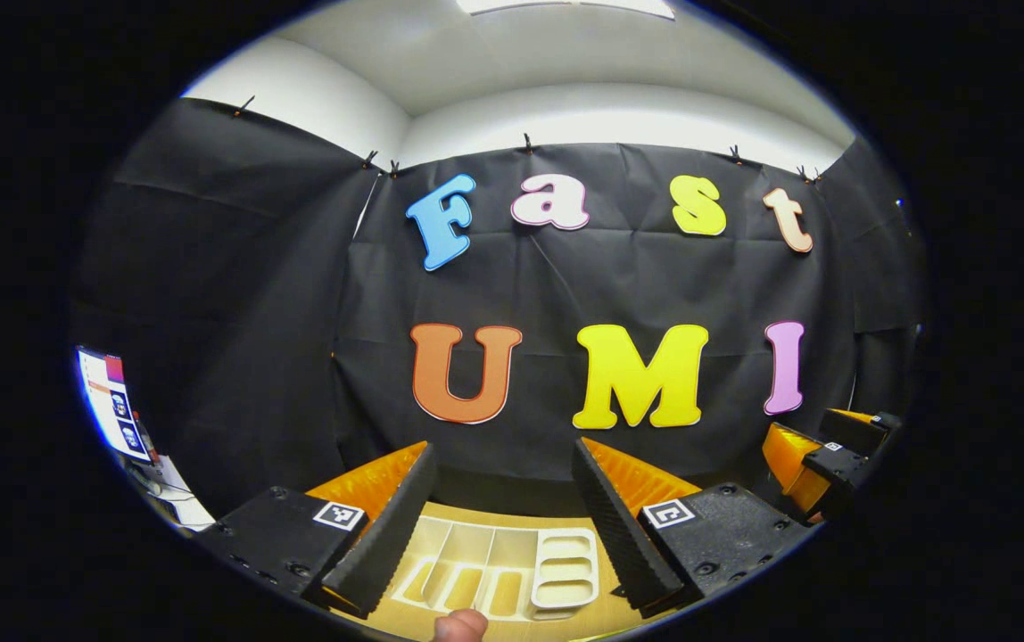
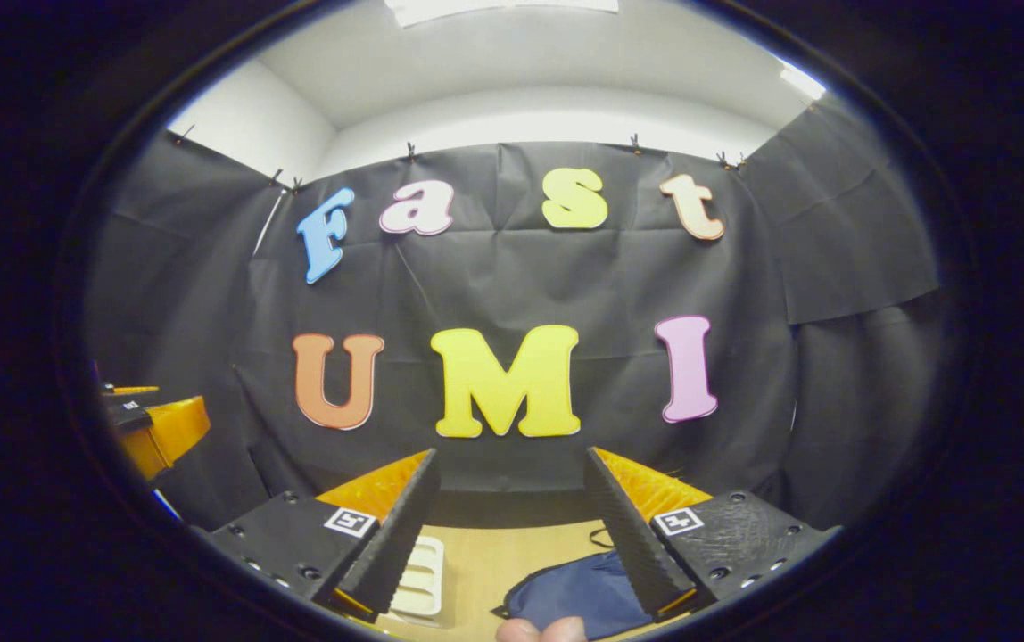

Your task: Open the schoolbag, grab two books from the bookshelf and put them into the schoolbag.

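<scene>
- In the left gripper view we see one white bookshelf [image 1: 512,571] on the table [image 1: 606,611], between the left tool [image 1: 505,517], fingers apart.
- The right gripper view adds one blue schoolbag [image 2: 579,596] beneath the right tool [image 2: 512,522], likewise open, empty.

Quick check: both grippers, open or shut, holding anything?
Left gripper: jaws open, holding nothing, above the white rack.
Right gripper: jaws open, holding nothing, above the blue schoolbag.

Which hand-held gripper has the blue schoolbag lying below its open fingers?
The right hand-held gripper: the schoolbag lies below it, while the left hand-held gripper hangs over the white bookshelf.
</scene>
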Action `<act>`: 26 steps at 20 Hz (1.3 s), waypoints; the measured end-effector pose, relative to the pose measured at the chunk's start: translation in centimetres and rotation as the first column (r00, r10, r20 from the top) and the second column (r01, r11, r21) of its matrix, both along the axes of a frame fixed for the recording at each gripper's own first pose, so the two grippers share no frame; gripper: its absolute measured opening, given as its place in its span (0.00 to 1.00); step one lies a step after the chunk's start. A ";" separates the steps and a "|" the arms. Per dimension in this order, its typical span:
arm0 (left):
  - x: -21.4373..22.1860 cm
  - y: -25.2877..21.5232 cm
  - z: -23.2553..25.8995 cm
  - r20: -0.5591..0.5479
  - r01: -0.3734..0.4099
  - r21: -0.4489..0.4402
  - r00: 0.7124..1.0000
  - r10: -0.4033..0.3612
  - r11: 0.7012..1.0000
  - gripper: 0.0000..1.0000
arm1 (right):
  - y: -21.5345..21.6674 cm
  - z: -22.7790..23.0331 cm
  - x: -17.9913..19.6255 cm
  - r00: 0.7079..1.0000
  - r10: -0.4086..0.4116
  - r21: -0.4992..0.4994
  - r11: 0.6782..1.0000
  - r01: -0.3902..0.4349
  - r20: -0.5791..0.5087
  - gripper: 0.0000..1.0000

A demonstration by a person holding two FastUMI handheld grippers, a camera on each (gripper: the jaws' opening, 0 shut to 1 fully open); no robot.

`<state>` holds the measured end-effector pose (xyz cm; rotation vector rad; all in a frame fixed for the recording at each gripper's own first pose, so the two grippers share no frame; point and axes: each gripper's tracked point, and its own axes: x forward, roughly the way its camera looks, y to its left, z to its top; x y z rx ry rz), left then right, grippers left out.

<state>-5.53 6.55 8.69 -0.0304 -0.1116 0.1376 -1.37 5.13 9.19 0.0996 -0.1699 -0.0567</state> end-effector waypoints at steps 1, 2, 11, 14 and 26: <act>-0.2 0.3 0.1 0.008 -0.006 0.006 1.000 0.006 1.000 0.97 | -0.2 -0.1 0.0 1.000 -0.002 -0.003 1.000 0.002 -0.003 0.98; -0.3 0.4 0.5 0.013 -0.010 0.006 1.000 0.010 1.000 0.97 | -0.2 -0.1 0.1 1.000 -0.004 -0.006 1.000 0.004 -0.009 0.99; -1.2 1.7 0.4 -0.004 -0.048 0.020 0.999 0.048 0.999 0.97 | 1.2 1.1 -0.5 0.999 0.033 -0.035 0.999 -0.033 0.013 0.96; -1.4 1.6 0.6 -0.003 -0.042 0.031 0.999 0.042 0.999 0.97 | 1.5 1.5 -0.8 0.999 0.036 -0.044 0.998 -0.035 0.020 0.96; -2.2 2.9 1.7 -0.011 -0.070 0.033 0.997 0.071 0.997 0.97 | 3.4 3.0 -0.8 0.997 0.069 -0.038 0.997 -0.068 0.033 0.96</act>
